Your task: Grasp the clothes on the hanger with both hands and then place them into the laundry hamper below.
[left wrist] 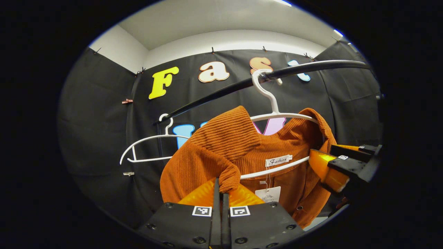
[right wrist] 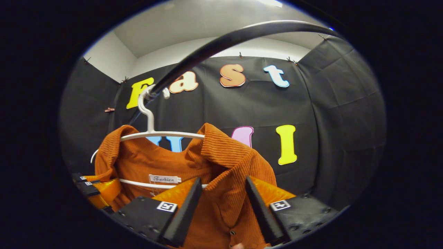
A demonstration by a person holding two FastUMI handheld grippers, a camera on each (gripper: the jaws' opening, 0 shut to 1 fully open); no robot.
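Under the black rail (left wrist: 221, 92), an orange cardigan (left wrist: 277, 148) hangs.

A bare white hanger (left wrist: 147, 147) hangs on the black rail (left wrist: 263, 77) (before the black cloth wall (left wrist: 93, 114)).

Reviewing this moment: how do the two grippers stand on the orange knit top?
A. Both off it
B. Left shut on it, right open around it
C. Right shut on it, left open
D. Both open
B: the left gripper pinches the orange knit top; the right gripper straddles a shoulder, fingers apart.
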